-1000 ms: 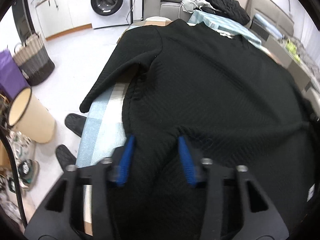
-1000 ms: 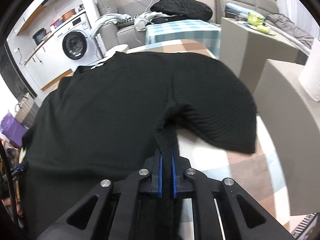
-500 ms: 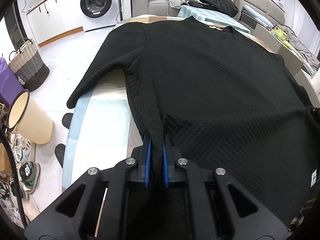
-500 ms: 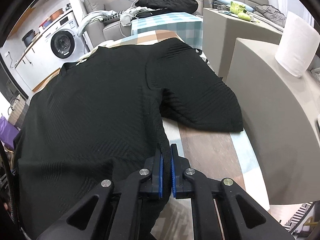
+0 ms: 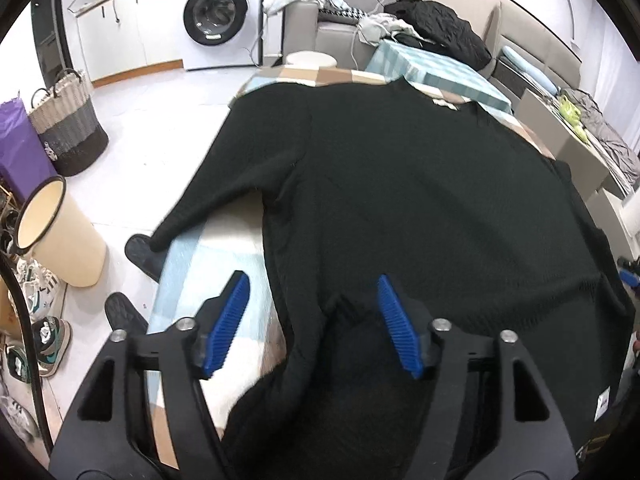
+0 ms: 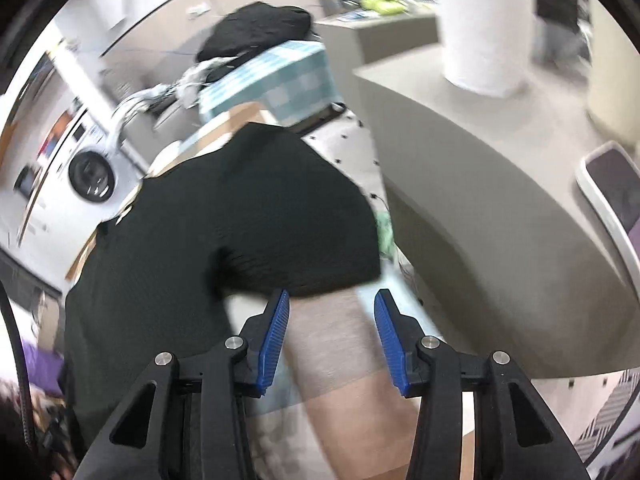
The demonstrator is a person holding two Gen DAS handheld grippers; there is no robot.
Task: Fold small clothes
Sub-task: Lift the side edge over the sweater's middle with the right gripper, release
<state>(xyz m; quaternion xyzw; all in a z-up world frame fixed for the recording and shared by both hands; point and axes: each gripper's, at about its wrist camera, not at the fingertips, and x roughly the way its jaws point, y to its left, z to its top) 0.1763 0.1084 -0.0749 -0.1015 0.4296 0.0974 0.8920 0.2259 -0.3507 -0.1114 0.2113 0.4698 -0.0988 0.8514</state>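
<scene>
The black textured knit top (image 5: pixel 420 208) is spread flat across the checked tabletop (image 5: pixel 208 264), no fold yet made. The left gripper (image 5: pixel 312 320) and right gripper (image 6: pixel 330 336), jaws just opened, grip nothing.

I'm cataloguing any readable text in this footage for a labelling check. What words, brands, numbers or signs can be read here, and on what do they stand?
None can be read.
Sticker on the washing machine, top right of its front: print too small to read.
White tag on the black sweater, near its hem: dark marks, too small to read.
Right wrist view: motion-blurred, nothing legible.
</scene>
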